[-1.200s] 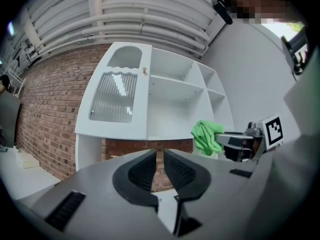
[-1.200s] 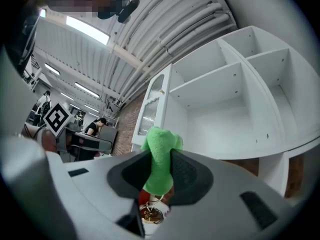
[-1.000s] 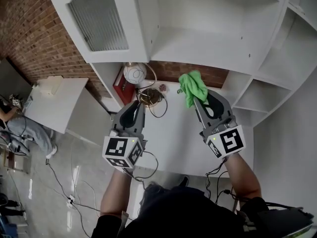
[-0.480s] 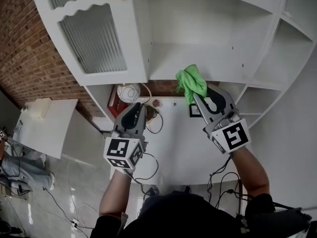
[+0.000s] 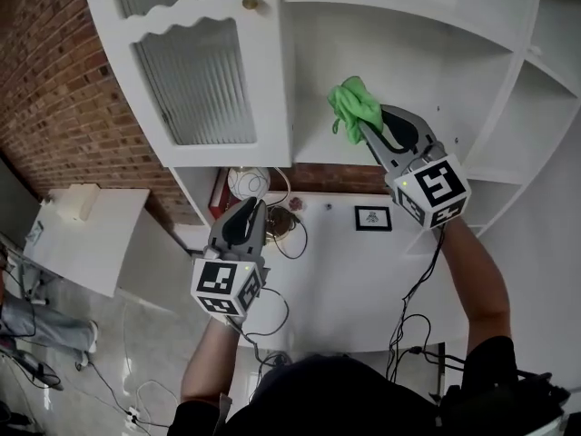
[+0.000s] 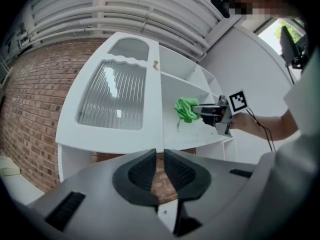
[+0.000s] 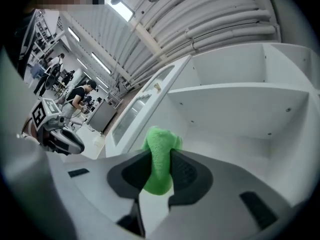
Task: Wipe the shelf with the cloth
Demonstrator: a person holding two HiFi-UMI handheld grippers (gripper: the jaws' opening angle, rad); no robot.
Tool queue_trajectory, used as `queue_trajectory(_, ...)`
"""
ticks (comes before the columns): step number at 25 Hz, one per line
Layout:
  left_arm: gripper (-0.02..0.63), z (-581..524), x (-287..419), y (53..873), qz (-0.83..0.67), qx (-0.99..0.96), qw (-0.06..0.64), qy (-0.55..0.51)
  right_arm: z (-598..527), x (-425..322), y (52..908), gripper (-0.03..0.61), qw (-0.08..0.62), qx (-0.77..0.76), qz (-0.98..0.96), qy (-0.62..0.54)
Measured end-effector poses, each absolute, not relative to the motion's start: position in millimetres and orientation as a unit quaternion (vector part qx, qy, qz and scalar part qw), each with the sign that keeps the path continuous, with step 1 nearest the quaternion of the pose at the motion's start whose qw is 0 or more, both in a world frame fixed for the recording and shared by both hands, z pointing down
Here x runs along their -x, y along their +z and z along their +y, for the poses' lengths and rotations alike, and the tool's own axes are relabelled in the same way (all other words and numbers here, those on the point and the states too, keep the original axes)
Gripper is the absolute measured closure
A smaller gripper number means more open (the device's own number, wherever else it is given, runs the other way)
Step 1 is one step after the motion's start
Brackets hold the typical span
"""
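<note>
A bright green cloth is bunched in my right gripper, which is shut on it and raised into the open white shelf bay of the cabinet. The cloth fills the gap between the right jaws, with the shelf board just ahead. From the left gripper view the cloth hangs just above the shelf surface. My left gripper stays low over the white desk, jaws nearly together with nothing between them.
A glass-panelled cabinet door stands left of the shelf bay. On the desk lie a round lamp, tangled cables, a red book and a small framed picture. Brick wall at left. People stand far off in the right gripper view.
My right gripper has risen with the green cloth from desk level up into the shelf bay. The left gripper stayed low over the desk.
</note>
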State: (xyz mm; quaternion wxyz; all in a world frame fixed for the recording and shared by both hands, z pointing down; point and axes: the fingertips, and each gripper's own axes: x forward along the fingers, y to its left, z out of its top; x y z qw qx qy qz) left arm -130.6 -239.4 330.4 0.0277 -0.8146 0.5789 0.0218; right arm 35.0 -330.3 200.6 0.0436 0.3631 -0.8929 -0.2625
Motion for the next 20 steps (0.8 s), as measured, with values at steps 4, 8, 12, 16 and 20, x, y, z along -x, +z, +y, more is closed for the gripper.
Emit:
queue_trajectory(4, 0.568, -234, 145, 331, 0.593, 0.804, 0.029, 0.017, -375, -10, 195, 0.485, 0.091, -0.342, -0.900, -0.254)
queue_trajectory(8, 0.568, -227, 160, 332, 0.612, 0.790, 0.030, 0.012, -423, 8, 201, 0.486, 0.137, -0.335, -0.899, -0.245)
queue_trajectory(12, 0.568, -218, 179, 334, 0.633, 0.773, 0.027, 0.010, -460, 24, 221, 0.488, 0.194, -0.321, -0.897, -0.235)
queue_trajectory(16, 0.568, -206, 201, 339, 0.656, 0.754, 0.021, 0.008, -488, 40, 244, 0.488, 0.249, -0.304, -0.891, -0.227)
queue_trajectory(20, 0.568, -197, 215, 345, 0.672, 0.740, 0.014, 0.005, -511, 49, 266, 0.488, 0.303, -0.295, -0.878, -0.223)
